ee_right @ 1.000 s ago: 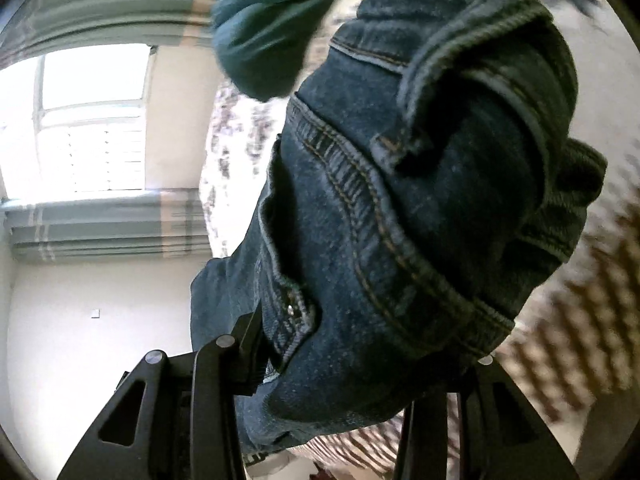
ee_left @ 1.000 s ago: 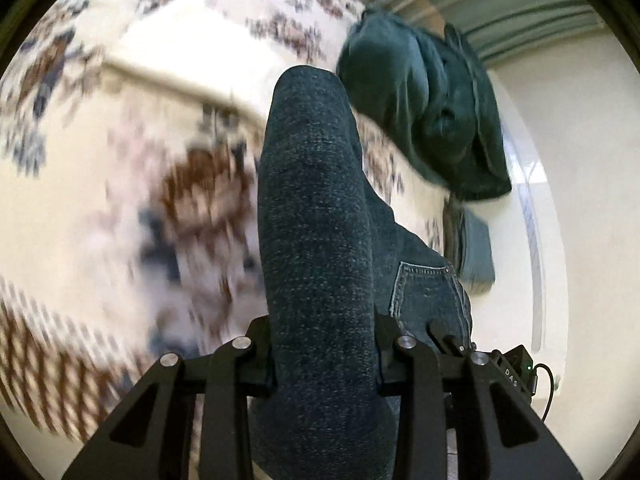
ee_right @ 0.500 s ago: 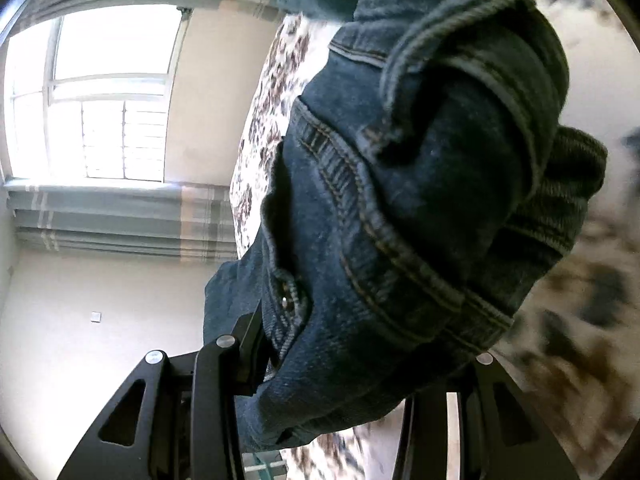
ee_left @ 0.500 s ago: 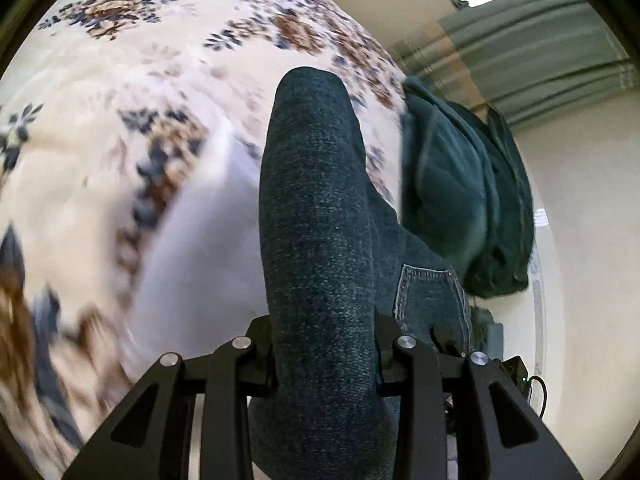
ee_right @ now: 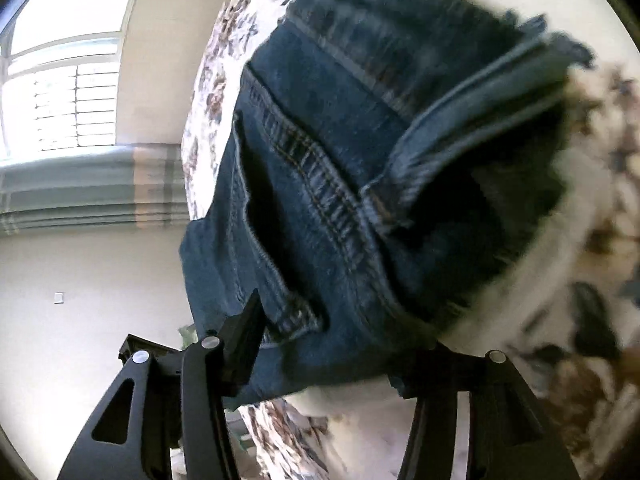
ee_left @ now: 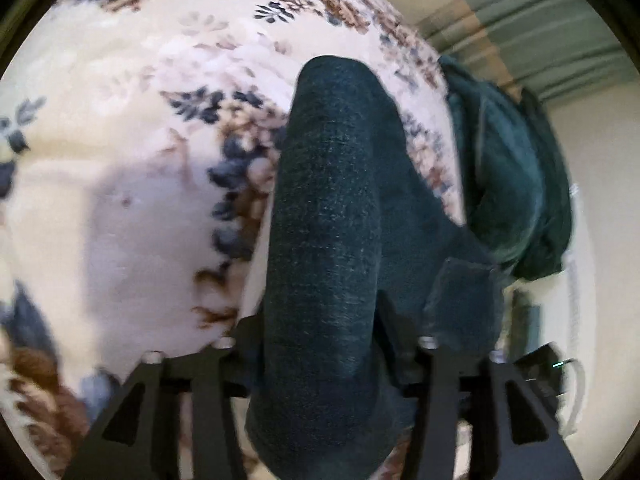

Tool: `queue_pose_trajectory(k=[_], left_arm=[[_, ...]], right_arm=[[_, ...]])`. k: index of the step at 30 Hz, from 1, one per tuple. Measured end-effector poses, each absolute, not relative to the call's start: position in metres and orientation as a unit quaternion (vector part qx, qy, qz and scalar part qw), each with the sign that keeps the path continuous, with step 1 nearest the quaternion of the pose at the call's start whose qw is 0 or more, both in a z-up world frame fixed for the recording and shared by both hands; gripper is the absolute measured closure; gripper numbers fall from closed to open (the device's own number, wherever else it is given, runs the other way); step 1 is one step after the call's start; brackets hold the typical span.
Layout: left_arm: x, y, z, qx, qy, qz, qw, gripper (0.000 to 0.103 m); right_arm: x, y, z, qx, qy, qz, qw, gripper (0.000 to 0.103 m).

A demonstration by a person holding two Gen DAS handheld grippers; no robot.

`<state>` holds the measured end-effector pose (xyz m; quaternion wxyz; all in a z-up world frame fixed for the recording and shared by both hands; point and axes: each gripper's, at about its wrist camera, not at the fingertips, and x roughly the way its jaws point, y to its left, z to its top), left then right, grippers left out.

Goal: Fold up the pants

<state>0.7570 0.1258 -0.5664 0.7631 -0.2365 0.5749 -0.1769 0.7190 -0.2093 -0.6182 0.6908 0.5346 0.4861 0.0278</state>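
Flowered bedspread (ee_left: 132, 184), cream with brown and blue sprays, fills both views; curtains (ee_left: 532, 28) and a bright window (ee_right: 60, 92) behind. No counter here, you are working over a bed.

Pants (ee_left: 324, 240): dark blue jeans, bunched, still off the bed in front of both cameras. A second dark green garment (ee_left: 508, 176) lies heaped further back on the bedspread, well apart from your work.

Left hand-held gripper (ee_left: 320, 344): jaws have just been opening, about half spread. A thick rolled fold of denim runs up between them; a gap shows on the right side of the roll, so I read the pads as letting go, not clamping.

Right hand-held gripper (ee_right: 332, 360): jaws also just opening, a bit past half. The waistband end, with seam and pocket edge, sits between them. The left finger (ee_right: 244, 336) is just beside the cloth; the far pad is hidden under the denim. Looks released or nearly so.

Handling, my judgement: denim is heavy for cloth, soft but with body, so it slumps rather than floats and keeps a crease once pressed. Not slippery, not fragile. Stacked layers make a fat bite. Best holds are the waistband and hems, where stitching stiffens the edge; pinch a single doubled edge rather than a wad.
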Motion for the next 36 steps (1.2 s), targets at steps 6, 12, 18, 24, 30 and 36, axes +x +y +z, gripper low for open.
queue_pose_trajectory(k=[6, 12, 18, 24, 30, 36], left_arm=[[0.742, 0.122, -0.541, -0.156, 0.58, -0.144, 0.787, 0.048], [0.695, 0.089, -0.489, -0.051, 0.553, -0.1, 0.825, 0.016], [0.649, 0.068, -0.425, -0.014, 0.522, -0.062, 0.85, 0.008], [0.609, 0.046, -0.346, 0.0, 0.488, -0.053, 0.871, 0.008], [0.547, 0.036, -0.261, 0.013, 0.445, -0.044, 0.894, 0.008], [0.467, 0.037, -0.182, 0.017, 0.401, -0.016, 0.916, 0.008]], right_arm=[[0.678, -0.217, -0.602, 0.429, 0.54, -0.051, 0.722, 0.019], [0.674, -0.196, -0.54, 0.152, 0.579, -0.108, 0.793, 0.008], [0.642, -0.173, -0.436, 0.04, 0.54, -0.153, 0.826, 0.0], [0.588, -0.17, -0.316, 0.032, 0.501, -0.15, 0.852, 0.0], [0.529, -0.166, -0.208, 0.036, 0.467, -0.129, 0.874, 0.0], [0.455, -0.162, -0.109, 0.033, 0.428, -0.112, 0.896, 0.0]])
